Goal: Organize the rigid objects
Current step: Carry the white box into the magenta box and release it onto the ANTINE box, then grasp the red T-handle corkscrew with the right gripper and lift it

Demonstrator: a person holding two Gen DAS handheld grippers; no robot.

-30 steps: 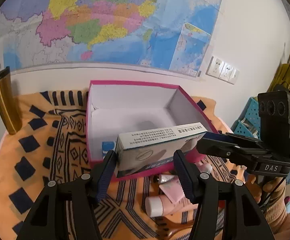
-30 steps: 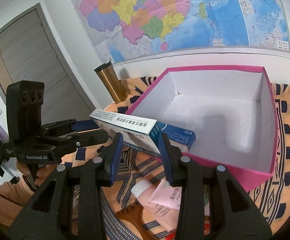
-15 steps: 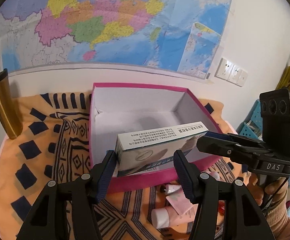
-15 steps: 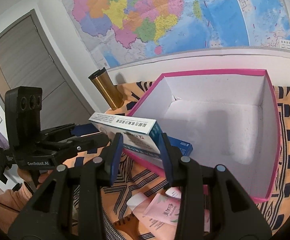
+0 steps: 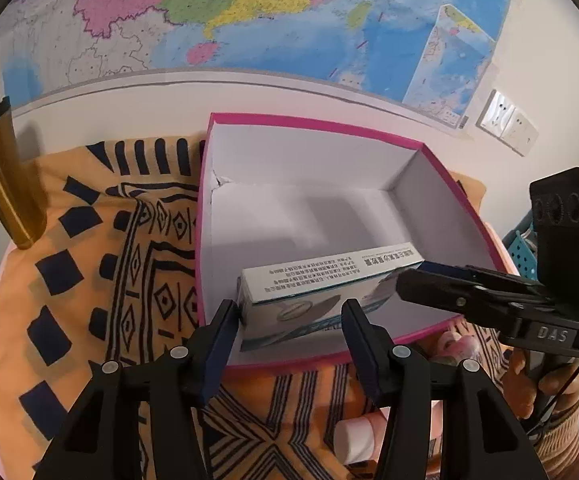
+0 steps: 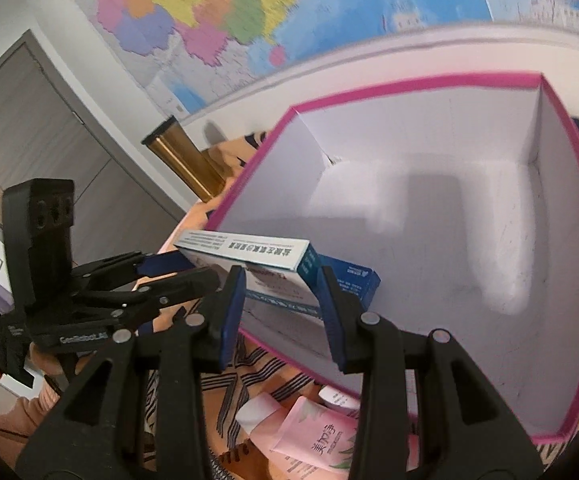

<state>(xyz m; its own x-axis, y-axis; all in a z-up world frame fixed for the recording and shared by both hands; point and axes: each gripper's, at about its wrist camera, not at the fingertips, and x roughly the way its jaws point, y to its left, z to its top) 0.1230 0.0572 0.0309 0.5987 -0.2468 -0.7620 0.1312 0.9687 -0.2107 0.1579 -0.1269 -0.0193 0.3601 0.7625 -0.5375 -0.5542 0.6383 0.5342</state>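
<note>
A white and teal carton (image 5: 321, 284) is held from both ends inside the open pink box (image 5: 309, 128), near its front wall. My left gripper (image 5: 289, 320) is shut on the carton's near end. My right gripper (image 6: 281, 288) is shut on its other end (image 6: 249, 256); its fingers (image 5: 429, 280) reach in from the right in the left wrist view. A smaller dark blue carton (image 6: 353, 280) lies behind it on the box floor (image 6: 429, 240).
A gold tumbler (image 5: 1, 184) stands at the back left on the orange patterned cloth (image 5: 101, 272). Pink tubes (image 6: 313, 436) lie in front of the box. A wall map (image 5: 249, 12) hangs behind. A blue crate (image 5: 525, 248) sits at the right.
Both grippers have carried the carton forward over the box's front wall and lowered it inside the pink box.
</note>
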